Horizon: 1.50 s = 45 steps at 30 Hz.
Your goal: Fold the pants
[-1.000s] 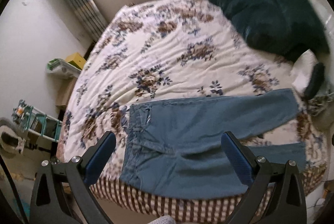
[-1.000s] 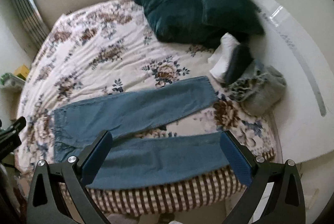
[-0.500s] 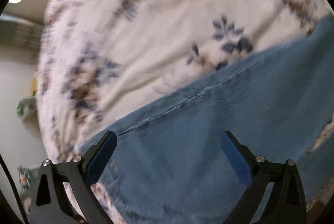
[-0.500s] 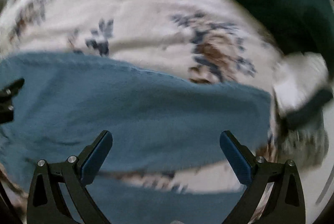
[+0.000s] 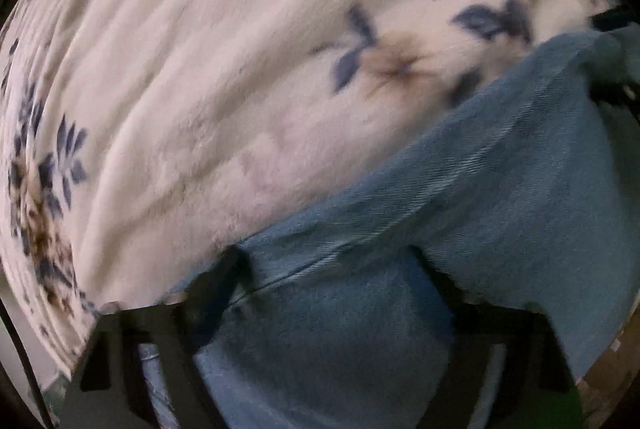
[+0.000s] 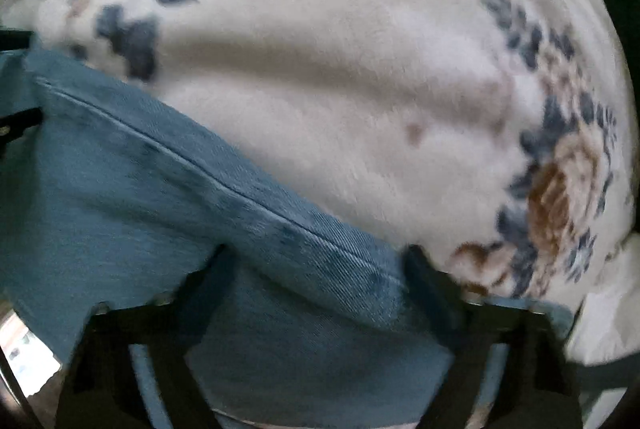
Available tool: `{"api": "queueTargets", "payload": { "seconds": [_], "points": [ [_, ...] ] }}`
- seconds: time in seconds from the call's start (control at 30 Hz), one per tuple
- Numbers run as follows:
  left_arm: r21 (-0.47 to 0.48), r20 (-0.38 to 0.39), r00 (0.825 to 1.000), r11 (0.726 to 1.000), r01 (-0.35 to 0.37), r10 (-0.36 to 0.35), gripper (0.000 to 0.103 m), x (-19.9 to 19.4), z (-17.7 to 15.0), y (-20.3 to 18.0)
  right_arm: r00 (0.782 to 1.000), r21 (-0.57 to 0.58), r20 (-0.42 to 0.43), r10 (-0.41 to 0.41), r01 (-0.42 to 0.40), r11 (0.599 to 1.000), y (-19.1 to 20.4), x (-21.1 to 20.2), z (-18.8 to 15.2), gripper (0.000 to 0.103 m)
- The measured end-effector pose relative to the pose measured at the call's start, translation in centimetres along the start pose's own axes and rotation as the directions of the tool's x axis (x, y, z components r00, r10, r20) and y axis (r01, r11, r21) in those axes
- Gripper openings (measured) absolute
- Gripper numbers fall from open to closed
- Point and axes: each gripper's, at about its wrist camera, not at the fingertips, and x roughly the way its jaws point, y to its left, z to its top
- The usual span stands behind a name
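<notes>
The blue denim pants (image 5: 500,197) lie on the floral bedspread (image 5: 220,69). In the left wrist view my left gripper (image 5: 328,269) is open, pressed low against the far edge of the upper pant leg, with denim between its spread fingers. In the right wrist view the same pant leg (image 6: 120,181) fills the lower left, its seam running diagonally. My right gripper (image 6: 316,261) is open, down on the far edge of that leg, fingers spread on either side of the denim. Both views are blurred. The rest of the pants is out of sight.
The white floral bedspread (image 6: 360,69) stretches beyond the pants in both views. A white fabric item (image 6: 600,309) sits at the right edge of the right wrist view. The other gripper's dark tip (image 5: 616,21) shows at the upper right of the left wrist view.
Both grippers have dropped from high above the bed down onto the far edge of the upper pant leg. The jaws stay open throughout.
</notes>
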Motion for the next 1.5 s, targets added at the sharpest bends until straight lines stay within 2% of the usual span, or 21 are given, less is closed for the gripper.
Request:
{"api": "queueTargets", "payload": {
  "seconds": [0.03, 0.07, 0.17, 0.3, 0.43, 0.57, 0.63, 0.73, 0.9, 1.03, 1.07, 1.2, 1.23, 1.27, 1.3, 1.33, 1.37, 1.4, 1.43, 1.47, 1.5],
  "points": [
    [0.035, 0.022, 1.0, 0.999, -0.012, 0.011, 0.039, -0.5, 0.2, -0.4, 0.999, -0.023, 0.05, 0.0, 0.001, 1.0, 0.2, -1.0, -0.2, 0.04],
    [0.056, 0.034, 0.999, 0.998, -0.022, 0.02, 0.023, -0.9, 0.1, -0.7, 0.997, -0.025, 0.074, -0.006, 0.008, 1.0, 0.3, -1.5, -0.5, 0.029],
    [0.054, 0.055, 0.997, 0.997, -0.051, 0.048, 0.008, -1.7, 0.2, -0.9, 0.993, -0.006, 0.118, 0.002, -0.001, 1.0, 0.2, -2.2, -1.8, 0.015],
    [0.001, 0.129, 0.99, 0.999, -0.05, 0.049, 0.006, -4.0, -0.7, -0.6, 0.982, 0.046, 0.188, -0.017, 0.008, 0.999, -0.1, -4.1, -4.8, 0.012],
    [-0.062, 0.217, 0.974, 0.997, -0.051, 0.063, 0.006, -7.3, -2.6, -0.8, 0.962, 0.112, 0.273, 0.002, -0.034, 0.993, -0.8, -7.1, -8.5, 0.012],
    [-0.129, 0.294, 0.953, 0.991, -0.031, 0.068, 0.005, -10.9, -7.5, -2.0, 0.937, 0.125, 0.35, 0.014, -0.061, 0.99, -0.9, -10.3, -13.2, 0.011],
    [-0.183, 0.326, 0.943, 0.983, -0.009, 0.069, 0.0, -12.8, -10.9, -3.3, 0.922, 0.124, 0.386, 0.005, -0.058, 0.991, 0.1, -11.0, -15.6, 0.011],
    [-0.242, 0.351, 0.935, 0.969, 0.051, 0.038, 0.0, -10.8, -16.6, -5.5, 0.907, 0.117, 0.42, 0.016, -0.072, 0.991, 6.2, -11.4, -17.8, 0.011],
    [-0.388, 0.29, 0.955, 0.904, 0.18, -0.066, 0.0, -7.1, -24.7, -8.5, 0.908, 0.083, 0.413, 0.072, -0.117, 0.99, 12.3, -10.2, -25.6, 0.01],
    [-0.501, 0.24, 0.967, 0.841, 0.203, -0.091, 0.001, -5.0, -28.4, -10.2, 0.937, 0.047, 0.33, 0.118, -0.141, 0.989, 16.8, -6.3, -31.0, 0.01],
    [-0.533, 0.238, 0.966, 0.817, 0.22, -0.105, 0.001, -4.6, -29.3, -10.7, 0.945, 0.035, 0.306, 0.119, -0.136, 0.99, 17.7, -5.1, -31.8, 0.01],
    [-0.614, 0.205, 0.972, 0.758, 0.22, -0.116, 0.001, -3.0, -31.4, -10.8, 0.97, 0.02, 0.212, 0.123, -0.13, 0.991, 19.6, -0.5, -33.9, 0.011],
    [-0.653, 0.213, 0.968, 0.717, 0.242, -0.133, 0.003, -2.7, -32.0, -10.2, 0.975, 0.026, 0.188, 0.117, -0.124, 0.992, 19.9, 0.4, -34.1, 0.013],
    [-0.679, 0.229, 0.964, 0.687, 0.259, -0.137, 0.01, -2.7, -32.8, -10.2, 0.979, 0.042, 0.169, 0.118, -0.127, 0.991, 19.9, 0.7, -34.0, 0.015],
    [-0.713, 0.261, 0.954, 0.638, 0.292, -0.145, 0.017, -2.9, -33.5, -9.4, 0.978, 0.079, 0.158, 0.134, -0.148, 0.986, 19.5, 0.8, -33.9, 0.018],
    [-0.733, 0.281, 0.949, 0.606, 0.309, -0.145, 0.039, -3.2, -34.2, -8.8, 0.976, 0.105, 0.154, 0.151, -0.168, 0.98, 19.2, 0.7, -33.7, 0.025],
    [-0.75, 0.294, 0.946, 0.582, 0.316, -0.135, 0.073, -3.6, -34.7, -8.2, 0.972, 0.144, 0.149, 0.184, -0.205, 0.968, 18.7, 0.4, -33.6, 0.039],
    [-0.764, 0.308, 0.943, 0.559, 0.323, -0.123, 0.088, -3.9, -35.0, -7.5, 0.964, 0.185, 0.15, 0.219, -0.245, 0.952, 18.2, -0.1, -33.5, 0.05],
    [-0.778, 0.33, 0.938, 0.531, 0.336, -0.11, 0.095, -4.3, -35.4, -6.6, 0.958, 0.213, 0.157, 0.242, -0.272, 0.938, 17.8, -0.4, -33.5, 0.079],
    [-0.791, 0.351, 0.931, 0.502, 0.35, -0.097, 0.095, -4.6, -35.9, -5.5, 0.944, 0.263, 0.181, 0.276, -0.317, 0.911, 17.1, -1.2, -33.8, 0.088],
    [-0.801, 0.365, 0.927, 0.477, 0.361, -0.088, 0.095, -4.7, -36.1, -4.5, 0.932, 0.296, 0.205, 0.3, -0.351, 0.888, 16.5, -1.8, -34.1, 0.088]
  ]
}}
